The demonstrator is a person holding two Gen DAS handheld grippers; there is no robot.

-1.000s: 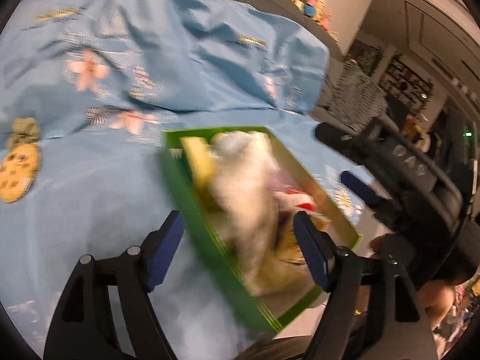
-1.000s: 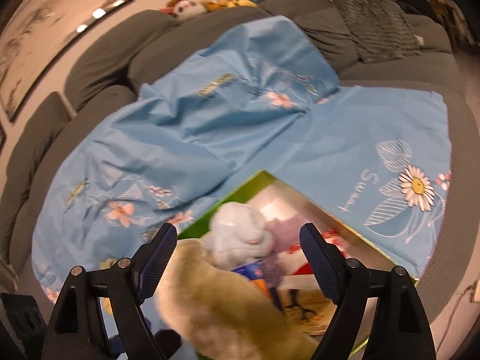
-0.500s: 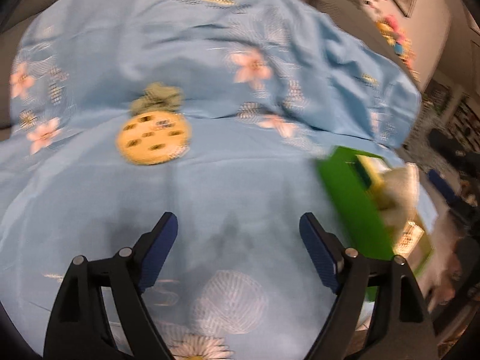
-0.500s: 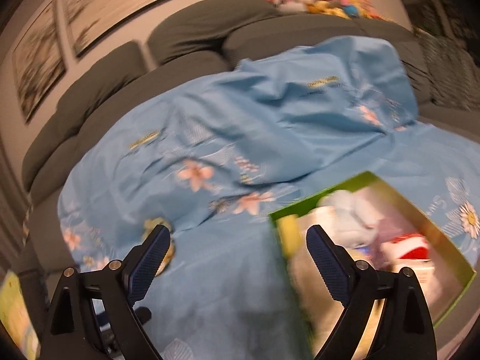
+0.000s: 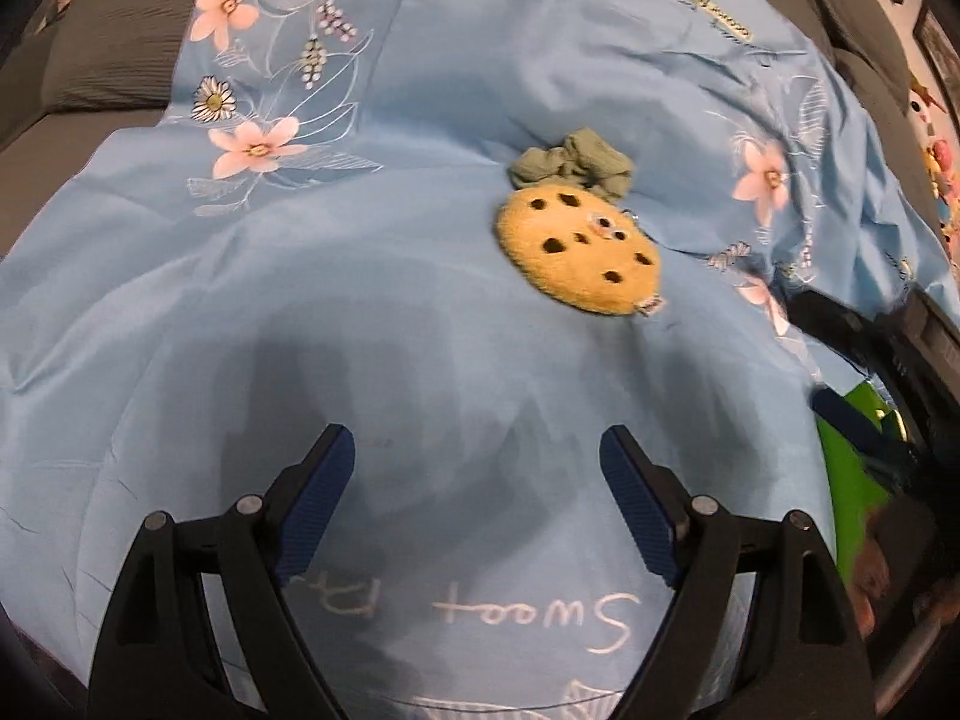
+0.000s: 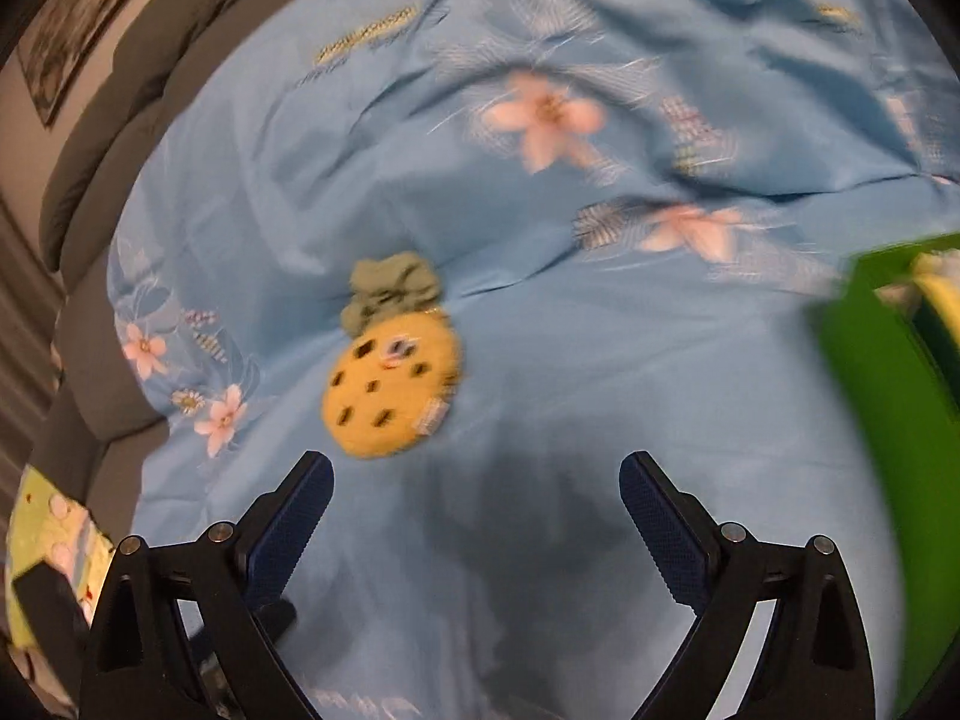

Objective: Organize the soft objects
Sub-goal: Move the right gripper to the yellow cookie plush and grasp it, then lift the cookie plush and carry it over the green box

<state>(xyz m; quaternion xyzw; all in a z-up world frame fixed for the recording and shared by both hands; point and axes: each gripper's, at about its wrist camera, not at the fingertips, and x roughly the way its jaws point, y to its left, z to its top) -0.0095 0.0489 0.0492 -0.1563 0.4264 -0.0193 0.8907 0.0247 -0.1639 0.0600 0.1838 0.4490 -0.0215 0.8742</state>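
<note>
A round yellow cookie plush (image 5: 579, 258) with dark chips and googly eyes lies on the blue flowered sheet (image 5: 390, 312). A crumpled green scrunchie (image 5: 570, 165) touches its far edge. My left gripper (image 5: 475, 441) hovers over bare sheet short of the plush, open and holding nothing. In the right wrist view the cookie plush (image 6: 390, 390) and scrunchie (image 6: 390, 288) sit just ahead-left of my right gripper (image 6: 477, 465). Its jaws are opening with nothing between them. The green box (image 6: 888, 420) of soft toys is at the right edge.
The sheet covers a grey sofa (image 6: 120, 120) whose cushions curve round the back and left. Part of the green box (image 5: 852, 480) shows at the left wrist view's right edge. A yellow-green patterned item (image 6: 42, 540) lies at the lower left. Framed pictures (image 6: 72, 12) hang behind.
Both grippers have swung left, away from the green box, which slid to the right edge of both views. The cookie plush now lies ahead of them. The right jaws stand wider.
</note>
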